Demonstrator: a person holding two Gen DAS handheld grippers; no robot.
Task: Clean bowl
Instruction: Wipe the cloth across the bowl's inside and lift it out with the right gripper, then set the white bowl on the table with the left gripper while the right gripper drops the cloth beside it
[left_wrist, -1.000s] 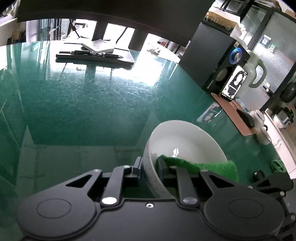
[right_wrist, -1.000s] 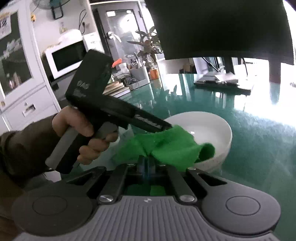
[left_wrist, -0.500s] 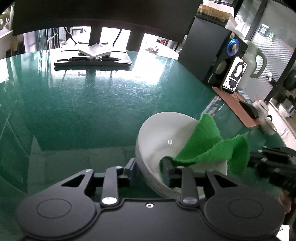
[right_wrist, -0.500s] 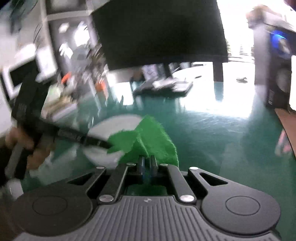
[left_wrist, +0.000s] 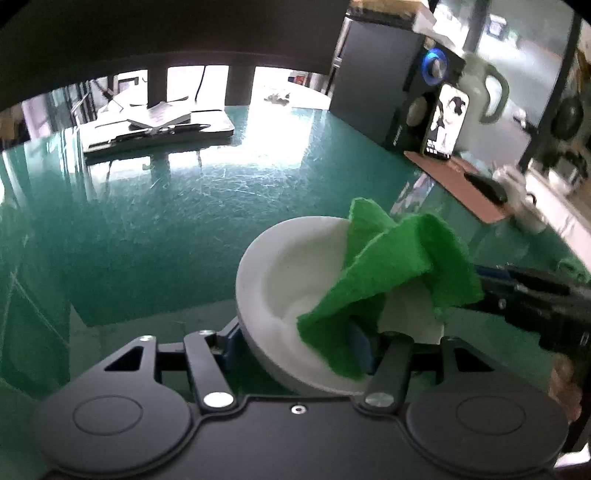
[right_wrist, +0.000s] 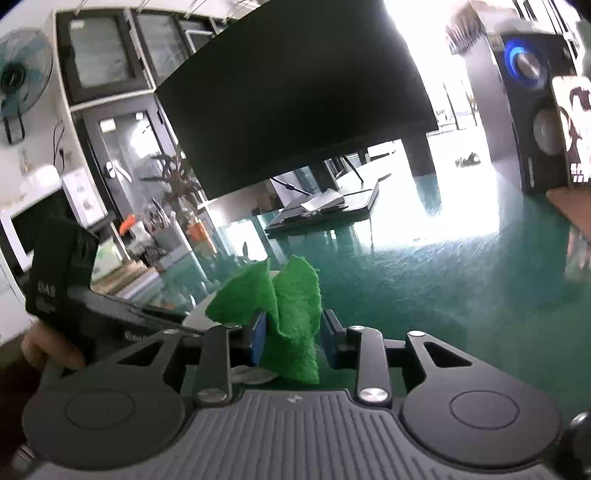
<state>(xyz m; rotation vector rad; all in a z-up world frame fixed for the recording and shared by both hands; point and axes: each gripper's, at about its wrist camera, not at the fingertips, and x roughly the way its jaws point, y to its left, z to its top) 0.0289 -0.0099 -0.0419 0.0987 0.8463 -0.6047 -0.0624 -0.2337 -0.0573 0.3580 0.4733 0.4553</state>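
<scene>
A white bowl (left_wrist: 291, 273) sits on the green glass table. My left gripper (left_wrist: 295, 343) straddles the bowl's near rim, one finger outside and one inside, with a wide gap between the fingers. A green cloth (left_wrist: 399, 258) lies bunched over the bowl's right side and drapes over my left gripper's inner finger. My right gripper (right_wrist: 293, 328) has its fingers apart with the green cloth (right_wrist: 291, 306) standing loose between them. In the right wrist view the bowl is almost hidden behind the cloth.
A black speaker (left_wrist: 391, 81) and a phone (left_wrist: 445, 122) stand at the back right, with a brown mat (left_wrist: 458, 184) and a dark mouse. A notebook stack (left_wrist: 159, 125) lies at the back left under a dark monitor (right_wrist: 295, 92).
My right gripper swung round and opened, so the cloth now stands loose between its fingers. My left gripper's fingers spread wider on the bowl's rim. The cloth bunched up over the bowl's right side.
</scene>
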